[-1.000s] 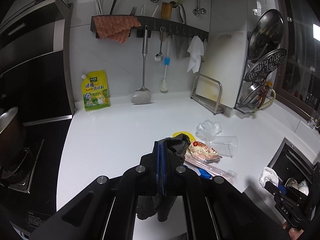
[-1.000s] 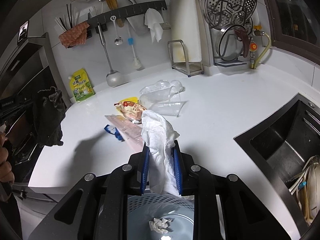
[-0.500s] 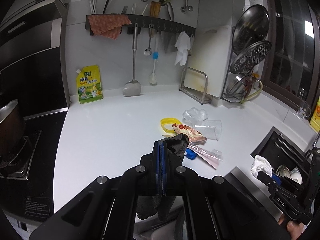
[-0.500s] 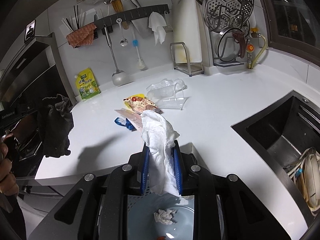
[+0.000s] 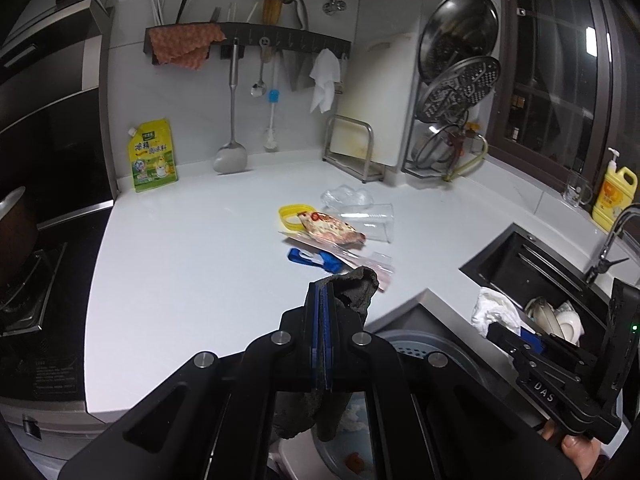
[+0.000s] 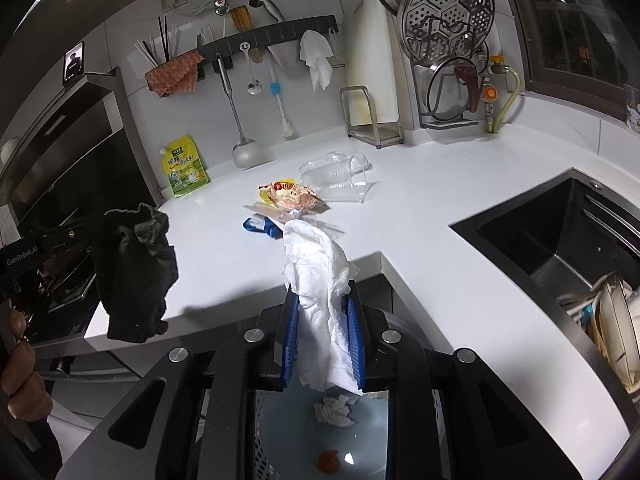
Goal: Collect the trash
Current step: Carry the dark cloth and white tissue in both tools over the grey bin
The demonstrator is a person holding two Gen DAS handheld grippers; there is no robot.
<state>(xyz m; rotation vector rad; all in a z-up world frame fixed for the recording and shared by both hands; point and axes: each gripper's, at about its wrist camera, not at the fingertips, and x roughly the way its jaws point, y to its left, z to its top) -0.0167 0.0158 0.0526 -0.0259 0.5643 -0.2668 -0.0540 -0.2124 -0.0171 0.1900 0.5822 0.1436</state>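
White tissue: I have a crumpled white paper tissue point(image 6: 320, 280) pinched between my right gripper's point(image 6: 322, 320) blue pads point(image 6: 291, 332); it stands up above the fingertips and hangs down below them, over the bin.
Right gripper: narrowed onto the tissue, held off the counter's front edge, above the bin opening.
Dark rag: my left gripper point(image 5: 325, 320) is clamped tight on a dark grey rag point(image 5: 356, 292); one corner pokes up past the fingertips and the rest droops beneath. In the right wrist view the same rag point(image 6: 134, 272) hangs free at the left, off the counter edge.
Bin: a grey-blue perforated trash bin point(image 6: 280, 432) sits below both grippers, just in front of the counter. Inside I see a balled white tissue point(image 6: 334, 410) and a small orange-red scrap point(image 6: 328, 460).
Trash on the counter: a snack wrapper point(image 5: 332, 230) lies over a yellow ring point(image 5: 290, 216); a clear plastic cup point(image 5: 370, 222) lies on its side just beside it, with crumpled clear plastic point(image 5: 346, 197) behind. A blue piece point(image 5: 314, 258) and a long clear sleeve point(image 5: 360, 258) lie nearer the front edge.
Counter: white worktop point(image 5: 192, 264), with a yellow refill pouch point(image 5: 153, 155) leaning on the back wall.
Sink: dark basin point(image 6: 560, 232) to my right, dishes point(image 6: 612, 320) stacked in its near end.
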